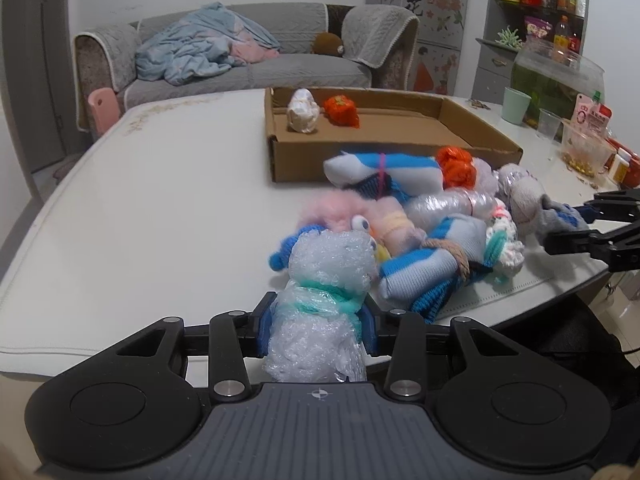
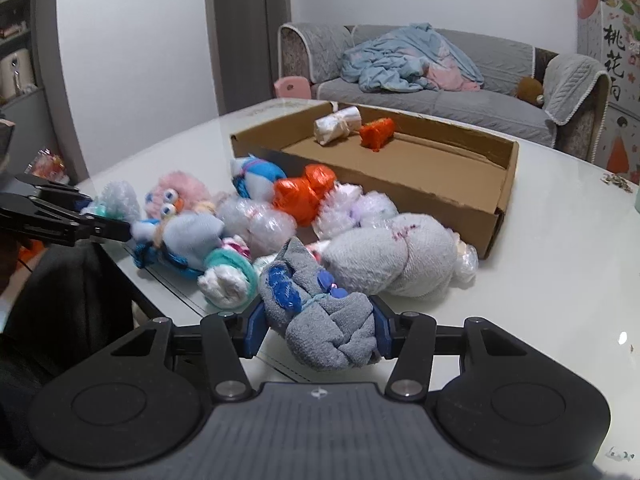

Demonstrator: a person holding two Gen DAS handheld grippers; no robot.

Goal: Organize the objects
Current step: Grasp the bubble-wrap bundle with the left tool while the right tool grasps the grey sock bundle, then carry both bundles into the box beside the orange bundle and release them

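Clamped between my left gripper's point(image 1: 316, 330) blue pads at the bottom centre of the left wrist view is a bubble-wrap bundle point(image 1: 324, 280) tied with a teal band; the pads press into both its sides. Just behind it, mid-frame, sits the pile of bundles point(image 1: 420, 220) on the white table point(image 1: 160, 200): a pink fuzzy toy with googly eyes point(image 1: 344, 216), a blue-and-white striped sock roll point(image 1: 380, 168) and an orange bundle point(image 1: 454, 164) close against the near wall of the cardboard box point(image 1: 400, 148).

In the right wrist view, my right gripper point(image 2: 318, 330) at the bottom centre is closed on a grey sock bundle with blue patches point(image 2: 320, 308), pads squeezing it from both sides. A large white cloth bundle point(image 2: 400, 260) lies just beyond it, near the box's corner.

Inside the box, toward the upper centre of both views, I see a white wrapped roll point(image 1: 303, 111) and a small orange parcel point(image 1: 341, 110) lying just beside each other against the far side. Behind the table stands a grey sofa point(image 1: 280, 68) with a crumpled blue blanket point(image 1: 200, 48).
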